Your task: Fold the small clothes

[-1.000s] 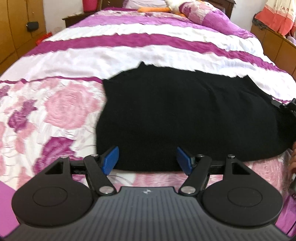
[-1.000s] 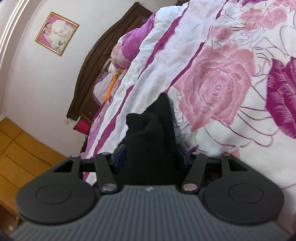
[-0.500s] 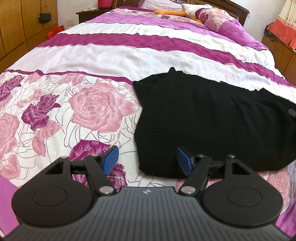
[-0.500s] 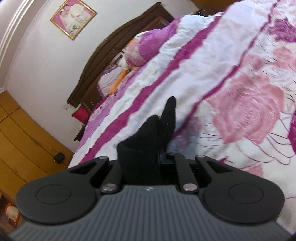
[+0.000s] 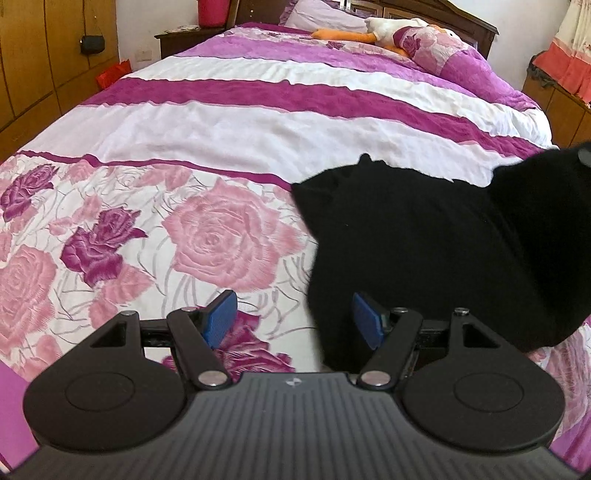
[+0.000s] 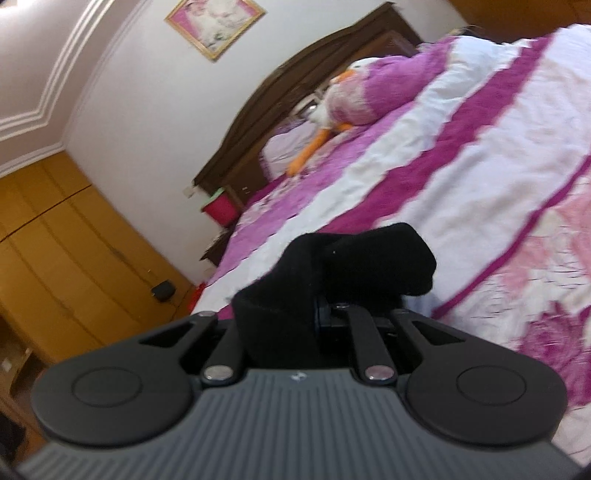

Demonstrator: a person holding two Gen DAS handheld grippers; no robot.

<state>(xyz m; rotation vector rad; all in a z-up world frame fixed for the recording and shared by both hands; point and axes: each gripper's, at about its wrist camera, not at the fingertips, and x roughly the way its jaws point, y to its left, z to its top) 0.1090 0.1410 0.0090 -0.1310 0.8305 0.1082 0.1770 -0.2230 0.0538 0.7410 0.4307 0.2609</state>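
A small black garment (image 5: 424, 240) lies on the pink and purple floral bedspread (image 5: 207, 236), at the right of the left wrist view. Its right end is lifted and bunched. My left gripper (image 5: 293, 319) is open, low over the bed at the garment's near left edge; the right blue pad (image 5: 364, 319) touches or overlaps the cloth, the left pad is over bare bedspread. My right gripper (image 6: 317, 306) is shut on a bunched end of the black garment (image 6: 354, 258) and holds it up above the bed. Its fingertips are hidden by the cloth.
A duck plush toy (image 5: 373, 31) and a pillow (image 5: 439, 50) lie at the head of the bed by the dark headboard (image 6: 295, 96). Wooden wardrobes (image 6: 66, 258) stand on the left. A red bin (image 5: 212, 13) sits on a nightstand. A cabinet (image 5: 557, 99) stands at right.
My left gripper has shifted left, so the garment now sits at the right of its view. My right gripper closed on the garment's end and lifted it higher, tilting upward.
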